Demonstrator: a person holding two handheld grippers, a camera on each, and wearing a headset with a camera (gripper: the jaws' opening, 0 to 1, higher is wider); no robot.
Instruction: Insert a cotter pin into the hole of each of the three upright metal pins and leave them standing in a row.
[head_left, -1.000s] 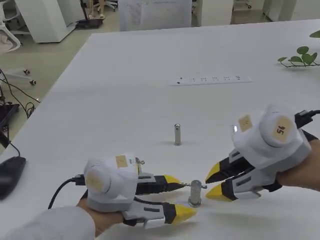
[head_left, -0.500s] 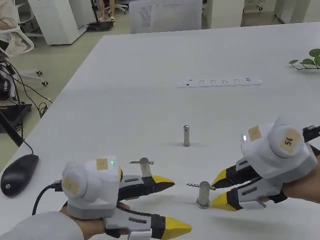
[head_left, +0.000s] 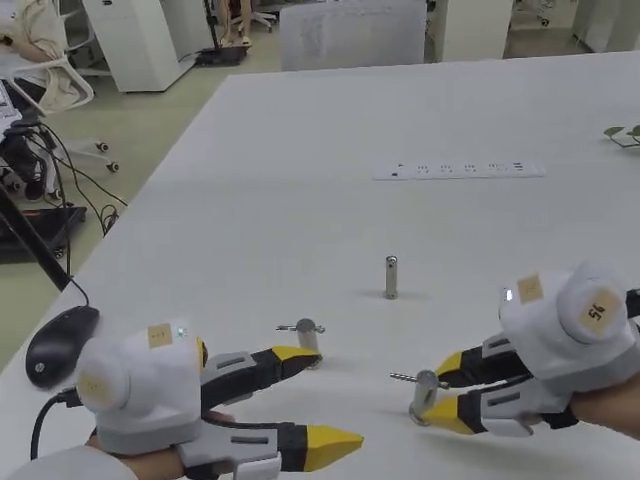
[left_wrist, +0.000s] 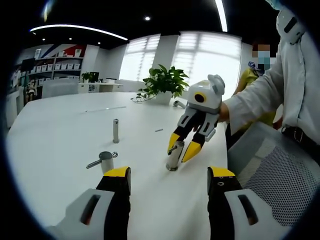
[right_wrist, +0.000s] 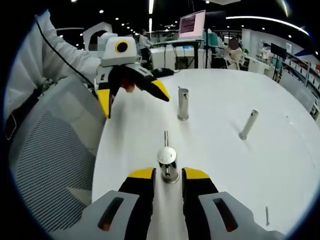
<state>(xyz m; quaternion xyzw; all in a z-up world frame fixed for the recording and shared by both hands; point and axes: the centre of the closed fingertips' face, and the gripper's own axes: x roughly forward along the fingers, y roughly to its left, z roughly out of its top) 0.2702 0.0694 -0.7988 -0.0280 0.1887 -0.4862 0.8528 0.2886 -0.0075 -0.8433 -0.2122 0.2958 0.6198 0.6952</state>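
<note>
Two of three look done: the left pin (head_left: 307, 336) at lower centre and the right pin (head_left: 427, 383) at lower right, both short grey steel cylinders, each carry a thin cotter pin (head_left: 290, 327) crosswise through the head. The far pin (head_left: 391, 277) at mid-frame stands bare on the white worktop (head_left: 300, 180), so one insertion and the lining-up remain, I judge, since the three form a triangle. The right hand-held gripper (head_left: 440, 390) is clamped on the right pin, and the left hand-held gripper (head_left: 330, 397), near the left pin, has its jaws wide apart and holds nothing.
</note>
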